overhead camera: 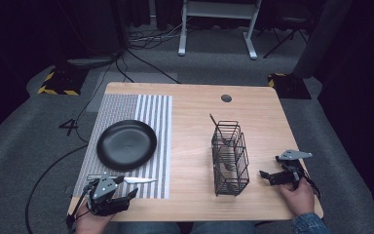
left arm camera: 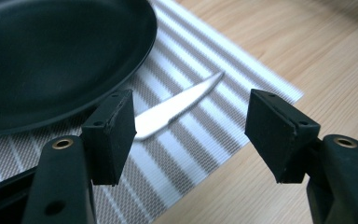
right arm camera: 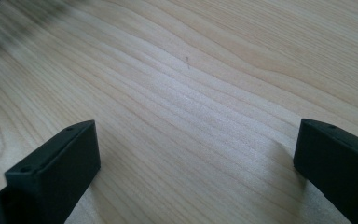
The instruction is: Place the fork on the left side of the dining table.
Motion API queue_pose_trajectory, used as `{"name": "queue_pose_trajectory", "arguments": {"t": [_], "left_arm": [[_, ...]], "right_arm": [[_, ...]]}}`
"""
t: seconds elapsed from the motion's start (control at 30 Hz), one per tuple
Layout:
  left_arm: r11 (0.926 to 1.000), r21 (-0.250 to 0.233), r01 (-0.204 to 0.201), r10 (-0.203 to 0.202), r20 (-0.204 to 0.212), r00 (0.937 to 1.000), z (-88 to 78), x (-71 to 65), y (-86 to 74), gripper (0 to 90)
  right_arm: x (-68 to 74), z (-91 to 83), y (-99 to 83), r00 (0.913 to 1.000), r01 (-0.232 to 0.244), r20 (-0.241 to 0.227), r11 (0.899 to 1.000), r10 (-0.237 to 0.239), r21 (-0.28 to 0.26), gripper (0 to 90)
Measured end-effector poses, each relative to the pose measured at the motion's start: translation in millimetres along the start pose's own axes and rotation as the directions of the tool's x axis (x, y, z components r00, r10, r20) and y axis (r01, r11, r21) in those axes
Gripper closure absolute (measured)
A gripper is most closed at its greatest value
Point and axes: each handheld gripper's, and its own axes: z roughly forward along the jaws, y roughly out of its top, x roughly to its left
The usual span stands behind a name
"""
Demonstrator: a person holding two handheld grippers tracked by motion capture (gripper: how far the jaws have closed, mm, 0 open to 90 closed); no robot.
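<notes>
Near the desk's front left corner, the left gripper (overhead camera: 126, 195) gapes, released, beside the knife (overhead camera: 139, 181); the right gripper (overhead camera: 267, 176) gapes too.

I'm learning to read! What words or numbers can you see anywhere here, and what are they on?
"4": a dark number on the grey carpet, left of the table.
Nothing to read on the plate, striped mat, knife or wire basket.
</notes>
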Motion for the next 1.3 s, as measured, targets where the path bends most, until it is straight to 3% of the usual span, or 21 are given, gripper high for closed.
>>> {"name": "queue_pose_trajectory", "arguments": {"t": [0.27,0.43,0.63,0.87,1.13,1.3], "left_arm": [[0.9986,-0.048,0.023,-0.020,0.057,0.9982,-1.6,4.3,30.8,34.2],[0.9966,-0.073,0.038,-0.033,0.073,0.9968,-3.2,8.2,45.8,34.7],[0.9958,-0.088,0.024,-0.017,0.079,0.9967,-3.8,11.2,65.1,35.1],[0.9928,-0.104,0.059,-0.046,0.127,0.9908,3.5,12.8,88.9,35.6],[0.9926,-0.120,0.017,-0.001,0.129,0.9917,14.8,7.8,118.2,35.6],[0.9913,-0.131,0.014,0.003,0.135,0.9909,25.0,4.8,136.5,36.0]], "right_arm": [[0.0,0.0,0.0,1.0000,0.000,0.000,1.000,0.000,0.000,0.4],[0.0,0.0,0.0,1.0000,0.000,0.000,1.000,0.000,0.000,0.4],[0.0,0.0,-0.1,1.0000,0.000,0.001,1.000,0.000,0.000,0.4],[0.1,0.0,-0.1,1.0000,-0.001,0.001,1.000,0.001,-0.001,0.4],[0.0,-0.1,-0.1,1.0000,-0.001,0.001,1.000,0.001,-0.001,0.4],[-0.1,-0.1,-0.2,1.0000,-0.004,0.004,1.000,0.004,-0.001,0.4]]}}
